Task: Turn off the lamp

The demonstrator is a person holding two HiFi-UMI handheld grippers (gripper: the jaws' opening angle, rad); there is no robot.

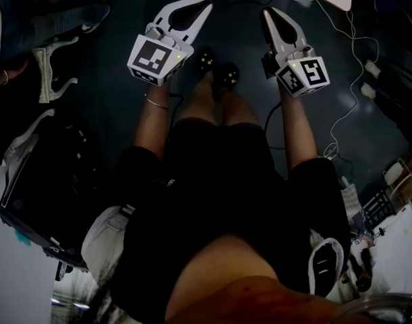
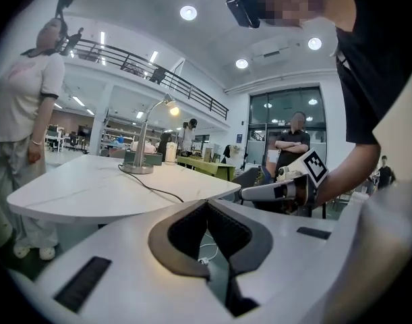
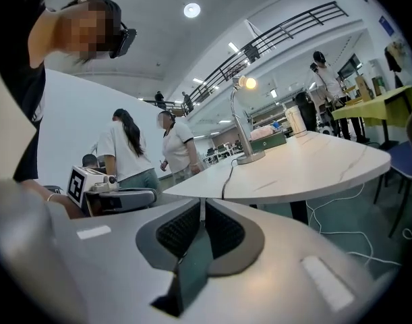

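Observation:
The desk lamp (image 2: 146,138) stands lit on a white table (image 2: 91,187), its glowing head (image 2: 172,108) on a curved neck and a dark cord trailing from the base. The same lamp (image 3: 242,121) also shows in the right gripper view on the table (image 3: 307,167), well ahead of the jaws. My left gripper (image 2: 207,202) is shut with nothing in it, short of the table's edge. My right gripper (image 3: 202,200) is shut and empty too. In the head view both point forward over the dark floor, left gripper (image 1: 207,4) beside right gripper (image 1: 267,11), above my feet.
Two people (image 3: 135,150) stand left of the table, another (image 2: 20,113) at its near left side, and one with folded arms (image 2: 293,144) behind. White cables (image 1: 347,79) trail over the floor at right. A green table (image 2: 206,167) stands behind the lamp.

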